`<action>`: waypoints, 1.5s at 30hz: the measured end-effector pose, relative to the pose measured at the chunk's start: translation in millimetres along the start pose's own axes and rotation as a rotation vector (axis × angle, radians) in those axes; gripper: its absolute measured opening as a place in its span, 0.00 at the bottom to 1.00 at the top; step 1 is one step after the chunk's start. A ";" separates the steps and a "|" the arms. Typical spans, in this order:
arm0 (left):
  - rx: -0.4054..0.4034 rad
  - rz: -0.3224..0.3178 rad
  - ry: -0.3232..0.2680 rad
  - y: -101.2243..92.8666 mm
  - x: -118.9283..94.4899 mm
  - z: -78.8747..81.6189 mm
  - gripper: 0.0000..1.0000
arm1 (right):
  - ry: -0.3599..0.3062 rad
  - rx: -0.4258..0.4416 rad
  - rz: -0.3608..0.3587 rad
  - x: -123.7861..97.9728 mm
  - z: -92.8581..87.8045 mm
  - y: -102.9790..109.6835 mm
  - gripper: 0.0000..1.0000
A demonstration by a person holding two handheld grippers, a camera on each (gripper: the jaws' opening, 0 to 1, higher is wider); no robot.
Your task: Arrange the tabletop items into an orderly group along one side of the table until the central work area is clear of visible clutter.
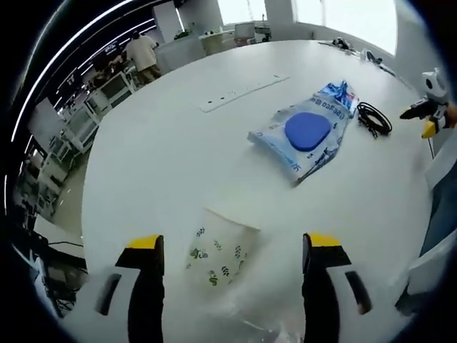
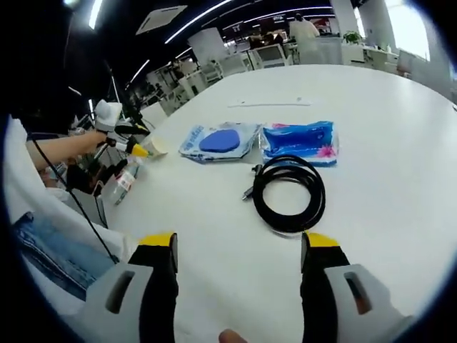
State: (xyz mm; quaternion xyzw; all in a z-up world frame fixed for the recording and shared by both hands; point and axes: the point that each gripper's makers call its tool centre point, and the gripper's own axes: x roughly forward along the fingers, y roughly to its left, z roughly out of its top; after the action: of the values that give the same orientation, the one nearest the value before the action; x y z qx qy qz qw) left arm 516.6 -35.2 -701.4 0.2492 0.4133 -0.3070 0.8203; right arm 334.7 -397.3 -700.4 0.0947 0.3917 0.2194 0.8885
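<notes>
In the left gripper view, the left gripper (image 1: 233, 250) reaches forward low over the white desk (image 1: 164, 150), its 2 yellow-tipped black jaws spread wide and gripping nothing. Between them, touching neither, lies a white paper cup with a green leaf print (image 1: 217, 255), tipped on its side near the desk's near edge. Its long axis runs along the gripper's line of sight, though I cannot tell which end is the mouth.

Further out, toward the middle of the desk, lies a flat blue-and-white wipes packet with a round blue lid (image 1: 305, 130), its long axis running diagonally away toward the desk's far right. Just beside its far end sits a coiled black cable (image 1: 373, 118). A long white power strip (image 1: 243, 93) lies well beyond, toward the far edge.

In the right gripper view, the right gripper (image 2: 240, 246) is held level over the desk, jaws wide apart and empty. The cable coil lies just ahead of them. Beyond it the wipes packet sits side by side with a blue plastic packet with a pink flower (image 2: 300, 140). At the desk's left edge, a person's forearm (image 2: 64, 148) extends toward the paper cup.
</notes>
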 end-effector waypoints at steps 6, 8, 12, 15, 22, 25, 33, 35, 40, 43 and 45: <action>0.042 0.000 0.067 6.5 12.4 -8.8 0.68 | 0.001 0.041 -0.028 -3.5 -6.9 -10.5 0.69; 0.044 0.005 0.076 8.2 15.3 -10.1 0.65 | 0.002 0.044 -0.038 -4.9 -7.8 -12.5 0.69; 0.058 0.010 0.104 7.9 21.1 -15.0 0.60 | 0.005 0.061 -0.050 -7.1 -9.2 -16.6 0.69; 0.075 0.003 0.119 5.2 25.6 -17.9 0.61 | 0.006 0.076 -0.050 -6.3 -9.8 -18.6 0.69; 0.065 -0.009 0.183 2.6 37.2 -33.4 0.56 | 0.000 0.099 -0.037 -4.2 -5.5 -15.6 0.68; 0.067 0.015 0.190 5.6 39.9 -35.4 0.45 | -0.009 0.114 -0.047 -5.0 -5.1 -17.5 0.66; 0.074 0.058 0.146 12.0 39.4 -32.2 0.41 | -0.054 0.147 -0.103 -11.9 -0.8 -30.2 0.63; 0.044 0.060 0.133 10.8 39.0 -31.1 0.40 | -0.056 0.145 -0.110 -12.5 -1.1 -31.5 0.63; -0.021 0.061 0.067 4.2 35.7 -23.7 0.39 | -0.054 0.149 -0.108 -11.8 -3.6 -29.8 0.63; -0.085 0.070 -0.006 1.8 32.4 -11.5 0.39 | -0.051 0.146 -0.103 -11.0 -3.8 -28.7 0.63; -0.138 0.075 -0.037 1.1 29.9 -6.2 0.39 | -0.054 0.143 -0.102 -10.2 -2.0 -28.3 0.62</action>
State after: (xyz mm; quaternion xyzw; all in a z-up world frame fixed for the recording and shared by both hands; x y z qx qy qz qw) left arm 528.2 -39.2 -729.3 0.2017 0.4084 -0.2517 0.8539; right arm 336.0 -427.1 -704.7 0.1437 0.3868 0.1428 0.8996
